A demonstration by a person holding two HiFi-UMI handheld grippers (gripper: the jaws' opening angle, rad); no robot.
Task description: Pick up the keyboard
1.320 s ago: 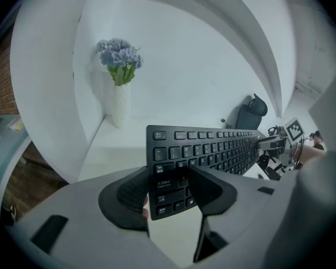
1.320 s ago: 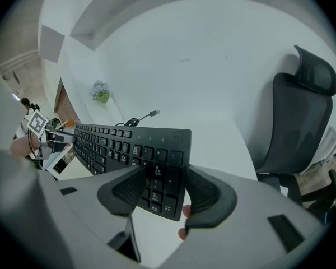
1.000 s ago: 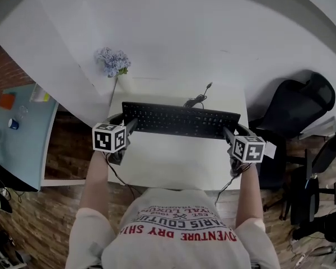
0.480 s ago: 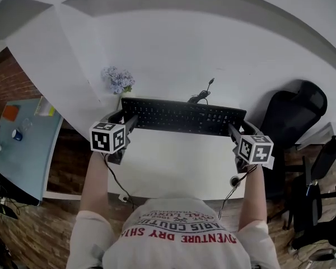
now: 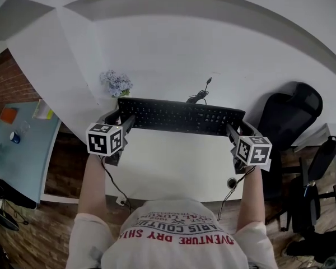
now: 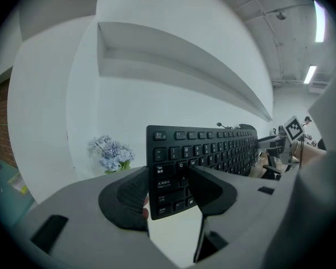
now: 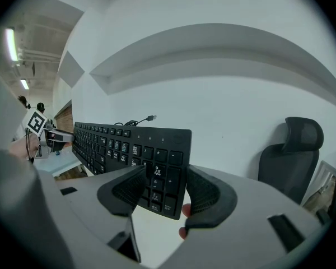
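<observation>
you have one keyboard (image 5: 179, 116), one white table (image 5: 173, 167), two grippers, one bunch of flowers (image 5: 116, 83) and one black chair (image 5: 291, 114) in front of you.

the keyboard is over the table's far half, lying across it from left to right. it is carried by its two short ends, with its key face tipped toward you. its one cable (image 5: 199, 97) trails off the back toward the table's far edge.

your left gripper (image 6: 168, 192) stands with its jaws wide apart, closed on the keyboard's left end at the table's left side. one pad lies over the keys by the tab column and the other is behind the back of the board. your right gripper (image 7: 165, 192) grips the same way at the table's right side. its jaws are spread wide and clamped on the number-pad end, one pad on the keys and one behind. a fingertip (image 7: 186, 210) shows below that end, by the far pad.

the flowers sit at the table's far left corner. the chair stands off the table's right side.
</observation>
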